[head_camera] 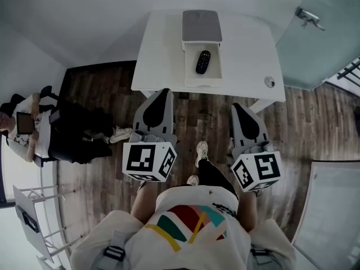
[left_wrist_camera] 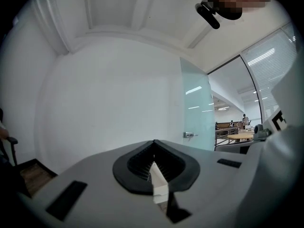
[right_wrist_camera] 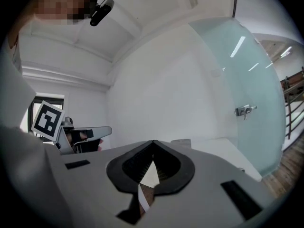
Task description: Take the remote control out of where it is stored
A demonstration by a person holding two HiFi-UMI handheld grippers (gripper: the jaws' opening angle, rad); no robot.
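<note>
The black remote control (head_camera: 202, 62) lies in an open white drawer (head_camera: 190, 75) that sticks out from a small grey-topped storage box (head_camera: 201, 26) on the white table (head_camera: 163, 49). Both grippers are held over the wooden floor, short of the table's near edge, and point level at it. My left gripper (head_camera: 163, 92) (left_wrist_camera: 153, 142) is shut with nothing in it. My right gripper (head_camera: 237, 106) (right_wrist_camera: 152, 142) is also shut and holds nothing. Neither touches the drawer or the remote. The remote is not visible in either gripper view.
A person sits on a chair (head_camera: 34, 128) at the left. A frosted glass door with a metal handle (head_camera: 309, 18) stands at the right of the table. A cable hole (head_camera: 270, 82) is in the table's right corner. A white panel (head_camera: 332, 207) lies at the lower right.
</note>
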